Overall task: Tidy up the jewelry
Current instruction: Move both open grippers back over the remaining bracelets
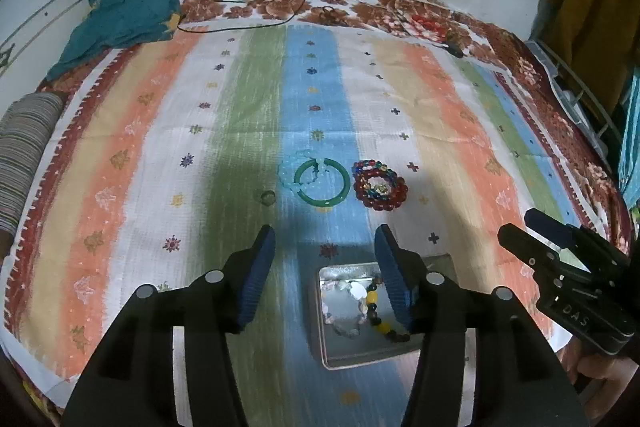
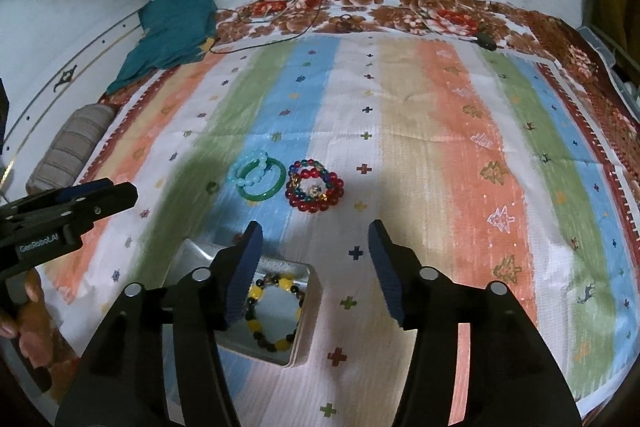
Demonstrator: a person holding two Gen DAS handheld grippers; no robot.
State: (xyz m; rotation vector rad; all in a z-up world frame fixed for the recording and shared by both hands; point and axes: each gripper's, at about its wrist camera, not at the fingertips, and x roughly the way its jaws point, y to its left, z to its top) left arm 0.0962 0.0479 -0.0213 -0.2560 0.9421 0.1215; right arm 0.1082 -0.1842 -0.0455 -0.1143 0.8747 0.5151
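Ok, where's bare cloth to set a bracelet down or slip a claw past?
Free: the white, tan and orange stripes right of the red bead bracelet, and the strip between the tin and the green bangle. Crowded: bangle, light blue bead bracelet and red beads sit bunched together.

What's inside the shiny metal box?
The metal box holds a yellow and dark bead bracelet and a pale bead bracelet. The right gripper finger hides the box's left part, so more may lie there.
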